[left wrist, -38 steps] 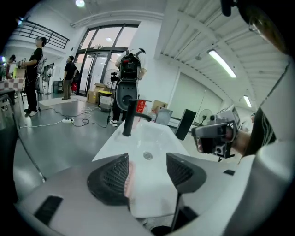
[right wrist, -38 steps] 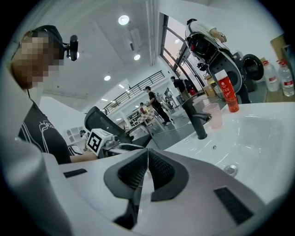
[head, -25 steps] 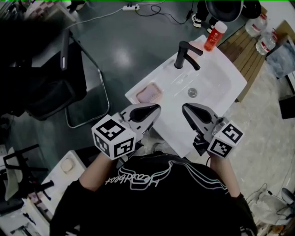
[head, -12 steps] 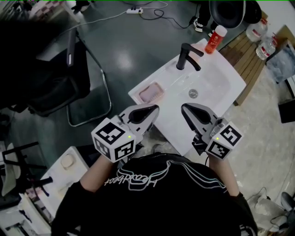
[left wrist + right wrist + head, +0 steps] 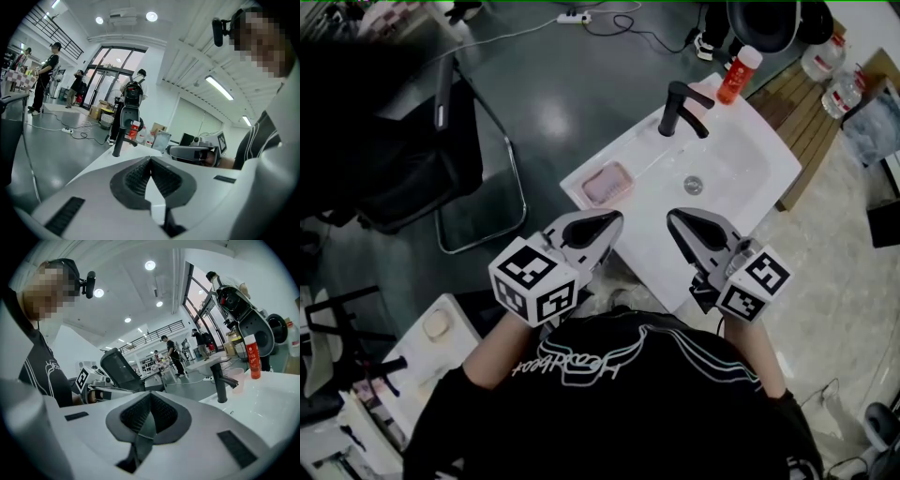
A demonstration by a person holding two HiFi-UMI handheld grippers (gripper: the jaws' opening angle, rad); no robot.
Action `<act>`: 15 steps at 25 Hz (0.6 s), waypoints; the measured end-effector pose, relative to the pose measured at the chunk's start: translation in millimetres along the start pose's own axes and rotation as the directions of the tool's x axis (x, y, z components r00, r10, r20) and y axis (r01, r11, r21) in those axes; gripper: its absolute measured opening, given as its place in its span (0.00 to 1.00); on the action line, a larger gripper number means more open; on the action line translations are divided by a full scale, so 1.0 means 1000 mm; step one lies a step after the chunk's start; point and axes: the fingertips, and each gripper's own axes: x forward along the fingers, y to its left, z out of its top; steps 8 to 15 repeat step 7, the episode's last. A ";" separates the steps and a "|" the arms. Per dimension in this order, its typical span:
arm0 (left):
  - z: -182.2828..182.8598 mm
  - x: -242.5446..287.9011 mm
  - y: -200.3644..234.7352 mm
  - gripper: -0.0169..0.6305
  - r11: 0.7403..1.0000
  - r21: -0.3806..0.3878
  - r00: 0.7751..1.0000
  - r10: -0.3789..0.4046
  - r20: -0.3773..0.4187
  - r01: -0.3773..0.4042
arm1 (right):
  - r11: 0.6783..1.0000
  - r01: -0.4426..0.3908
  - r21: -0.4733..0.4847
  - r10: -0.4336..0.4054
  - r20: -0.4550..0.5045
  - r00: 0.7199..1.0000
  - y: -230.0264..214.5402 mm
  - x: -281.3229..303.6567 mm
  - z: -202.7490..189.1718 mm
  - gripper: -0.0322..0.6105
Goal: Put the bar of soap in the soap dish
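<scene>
We hold two grippers, the left gripper [image 5: 615, 218] and the right gripper [image 5: 674, 217], both closed on nothing, above the near edge of one white sink [image 5: 750, 164]. Beyond them, one pink bar of soap [image 5: 607, 184] lies in one soap dish [image 5: 586, 193] at the sink's left corner. One black tap [image 5: 678, 111] and one red bottle [image 5: 736, 75] stand at the far edge.

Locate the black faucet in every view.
Head view: black faucet upper centre-right, at the white sink's far edge.
Left gripper view: left of centre, at mid-height.
Right gripper view: right of centre, at mid-height.
Shared landmark: the red bottle near the faucet.
</scene>
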 end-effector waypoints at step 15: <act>-0.002 0.005 -0.004 0.06 1.000 0.024 1.000 -0.010 -0.014 0.011 | 1.000 0.005 0.008 -0.005 -0.006 1.000 -0.002 -0.002 -0.002 0.09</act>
